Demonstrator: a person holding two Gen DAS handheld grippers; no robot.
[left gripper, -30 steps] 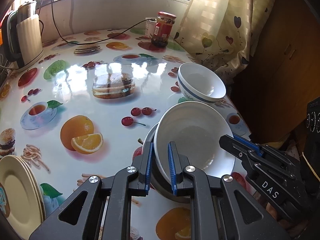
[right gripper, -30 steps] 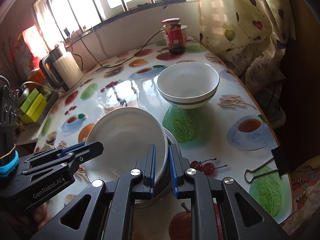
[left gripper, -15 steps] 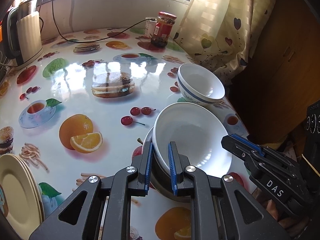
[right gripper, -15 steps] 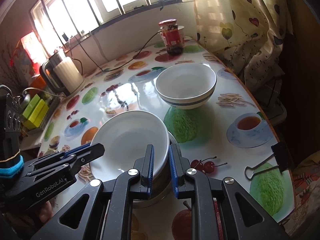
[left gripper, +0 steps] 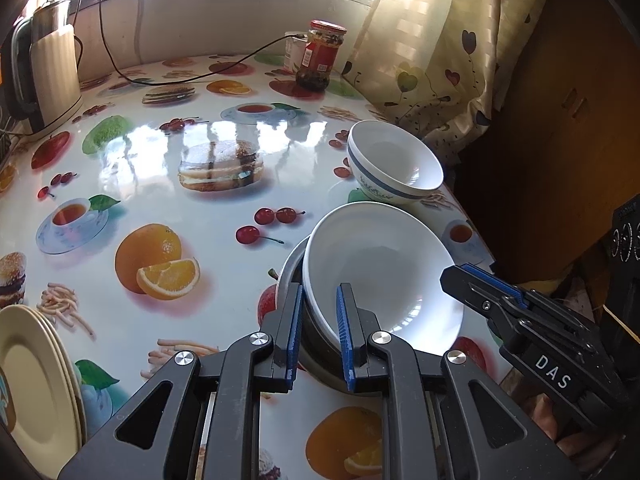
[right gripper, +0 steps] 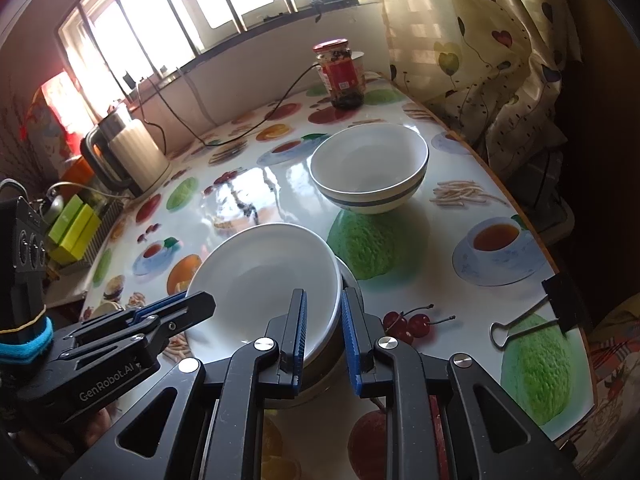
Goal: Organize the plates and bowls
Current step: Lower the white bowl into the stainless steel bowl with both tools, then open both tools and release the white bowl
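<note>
Glossy, smooth printed tablecloth (left gripper: pixel 168 184), upper centre, mirrors the window. White bowl (left gripper: pixel 384 276), lower centre: glazed ceramic, shiny. Metal bowl (left gripper: pixel 288 276) beneath: dull grey. Glass jar (left gripper: pixel 322 56), top centre; curtain (left gripper: pixel 440 60), upper right: soft cloth.

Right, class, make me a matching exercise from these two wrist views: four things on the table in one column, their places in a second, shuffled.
Things:
1. plain white bowl
2. blue-banded bowl
3. red-lidded jar
4. cream plates

Places:
A. far end of the table, near the curtain
B. left near edge in the left wrist view
C. nested in a metal bowl, rim between both grippers' fingers
D. alone, just beyond the stacked bowls

Pairs: 1-C, 2-D, 3-A, 4-B
</note>
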